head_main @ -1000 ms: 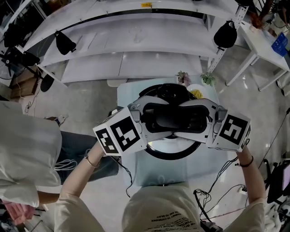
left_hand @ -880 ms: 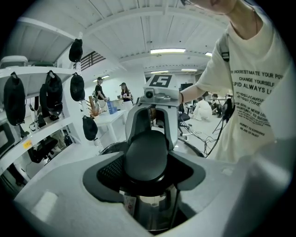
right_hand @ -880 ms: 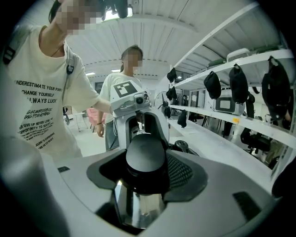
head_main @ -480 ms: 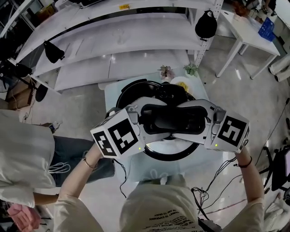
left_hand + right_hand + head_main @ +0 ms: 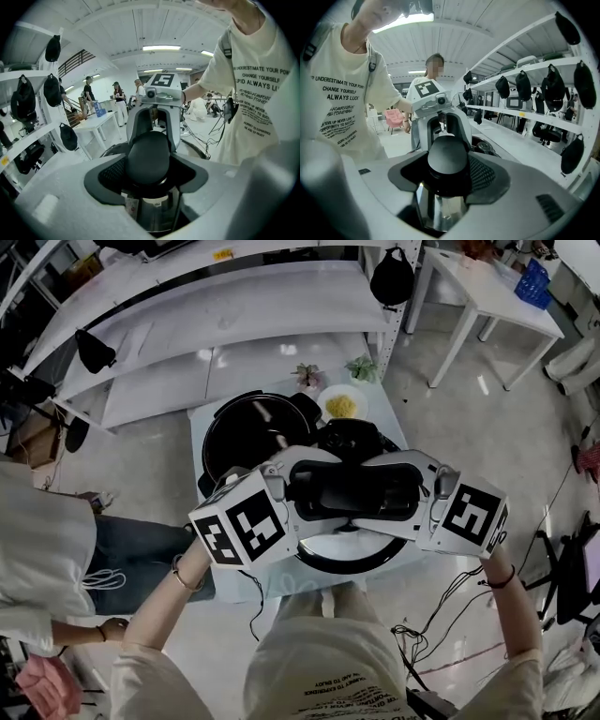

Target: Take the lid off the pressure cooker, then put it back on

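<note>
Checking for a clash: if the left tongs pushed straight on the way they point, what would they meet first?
The lid's black handle, gripped in the left tongs. Right behind it, seemingly close, are the right tongs facing them.

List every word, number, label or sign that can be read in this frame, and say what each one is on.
"UNDERESTIMATE YOUR": T-shirt, top line, start cut off.
"CHANGE YOURSELF": same shirt, second line.
"ALWAYS LUCK": same shirt, third line.
Smaller print lower on the shirt: too blurred to read.
Sticker on the lid: too small to read.
Yellow shelf tag: too small to read.
Left marker cube and right marker cube: black square patterns, no words.
</note>
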Motion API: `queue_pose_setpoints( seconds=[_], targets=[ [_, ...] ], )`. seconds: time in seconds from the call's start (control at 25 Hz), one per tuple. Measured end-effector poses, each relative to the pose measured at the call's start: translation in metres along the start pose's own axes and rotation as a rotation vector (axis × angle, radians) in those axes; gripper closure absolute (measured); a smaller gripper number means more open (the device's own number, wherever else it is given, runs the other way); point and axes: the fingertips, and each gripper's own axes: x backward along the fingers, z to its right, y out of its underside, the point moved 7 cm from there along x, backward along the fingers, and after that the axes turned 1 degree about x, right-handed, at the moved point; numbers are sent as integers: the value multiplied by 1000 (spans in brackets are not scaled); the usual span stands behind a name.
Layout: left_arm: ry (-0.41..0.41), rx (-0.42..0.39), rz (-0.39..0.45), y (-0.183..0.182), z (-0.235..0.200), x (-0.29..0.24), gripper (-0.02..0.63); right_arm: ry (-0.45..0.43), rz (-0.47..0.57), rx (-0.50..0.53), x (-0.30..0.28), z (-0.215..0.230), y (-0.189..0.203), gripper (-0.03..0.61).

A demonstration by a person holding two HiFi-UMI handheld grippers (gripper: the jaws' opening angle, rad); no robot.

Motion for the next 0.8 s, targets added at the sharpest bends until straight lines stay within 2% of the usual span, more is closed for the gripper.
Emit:
queue_pose_setpoints(
  seconds=[0.4,0.8],
  targets=[
    [26,30,-30,-9,34,-62,321,-12,-34,-22,39,-22,54,308],
    [54,87,-78,17,46,-125,321,-43,-48,-68,44,-21,122,308]
  ],
)
